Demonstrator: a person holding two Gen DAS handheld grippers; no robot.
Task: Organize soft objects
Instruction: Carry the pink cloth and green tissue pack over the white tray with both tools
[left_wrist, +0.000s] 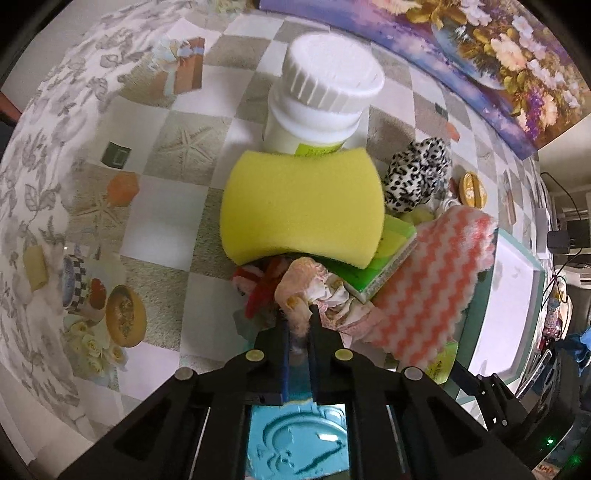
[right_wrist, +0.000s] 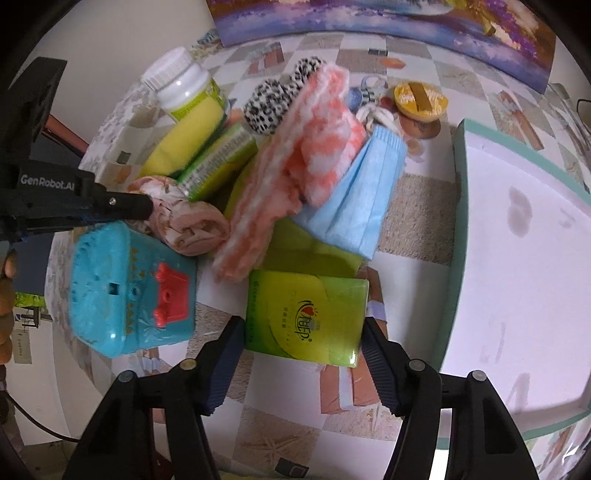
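Observation:
My left gripper (left_wrist: 300, 314) is shut on a rolled pink patterned cloth (left_wrist: 306, 284), which also shows in the right wrist view (right_wrist: 184, 218) with the left gripper (right_wrist: 146, 208) at its end. A yellow sponge (left_wrist: 303, 206) leans on a white bottle (left_wrist: 325, 99). A pink-and-white zigzag cloth (right_wrist: 295, 166), a blue face mask (right_wrist: 354, 199) and a leopard-print soft item (right_wrist: 273, 103) lie in the pile. My right gripper (right_wrist: 303, 332) is open, its fingers on either side of a green tissue pack (right_wrist: 306, 317) that lies on the table.
A teal plastic toy (right_wrist: 129, 288) stands left of the tissue pack. A white tray with a teal rim (right_wrist: 458, 221) lies at the right. A second green pack (right_wrist: 218, 158) sits under the sponge. A painting (right_wrist: 369, 22) stands at the back. An orange lid (right_wrist: 419, 99) lies behind the pile.

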